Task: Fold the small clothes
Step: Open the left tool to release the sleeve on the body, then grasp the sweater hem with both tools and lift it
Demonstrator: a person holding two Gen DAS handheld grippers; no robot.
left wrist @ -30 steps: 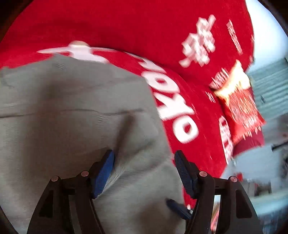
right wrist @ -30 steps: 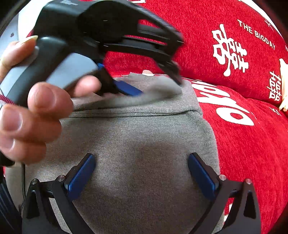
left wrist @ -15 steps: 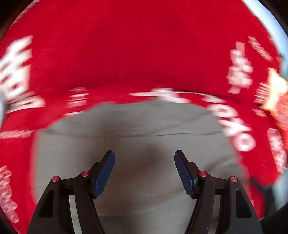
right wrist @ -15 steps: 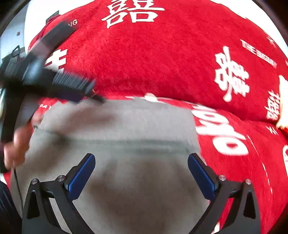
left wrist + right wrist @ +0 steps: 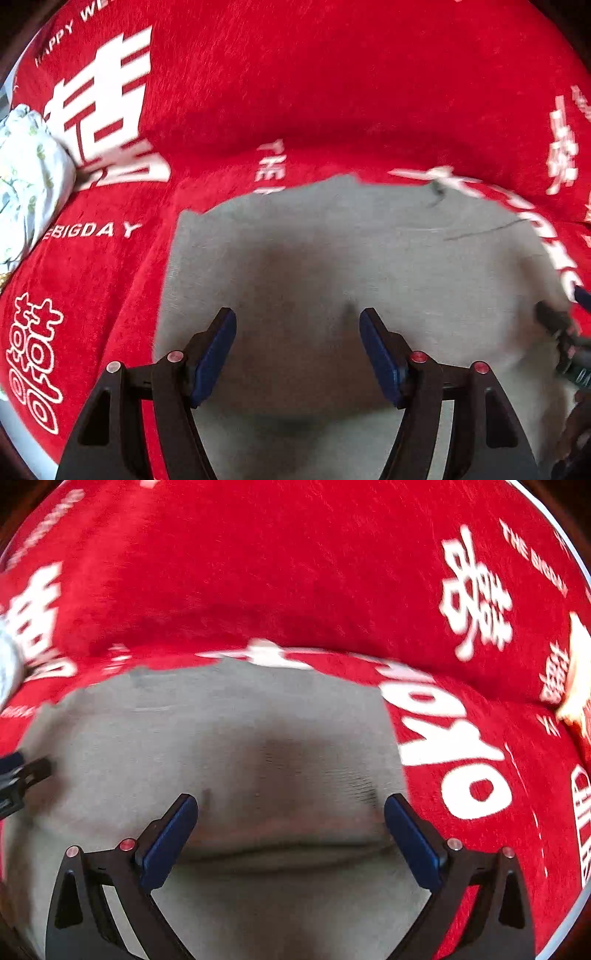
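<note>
A grey garment (image 5: 332, 266) lies spread flat on a red cover with white lettering (image 5: 295, 92). My left gripper (image 5: 297, 350) hovers over the garment's left half, open, with nothing between its blue pads. The same grey garment (image 5: 229, 746) fills the lower middle of the right wrist view, a crease running across it near my fingers. My right gripper (image 5: 290, 838) stands open above its right half, holding nothing. The right gripper's tip shows at the right edge of the left wrist view, and the left gripper's tip (image 5: 26, 775) at the left edge of the right wrist view.
A white floral cloth bundle (image 5: 29, 177) sits at the far left on the red cover. A yellowish packet (image 5: 576, 679) lies at the far right. The red cover (image 5: 295, 572) rises into a cushioned back behind the garment.
My left gripper swung from the garment's right side leftward and now faces its left half. The hand and left gripper that crossed the right wrist view have withdrawn to its left edge.
</note>
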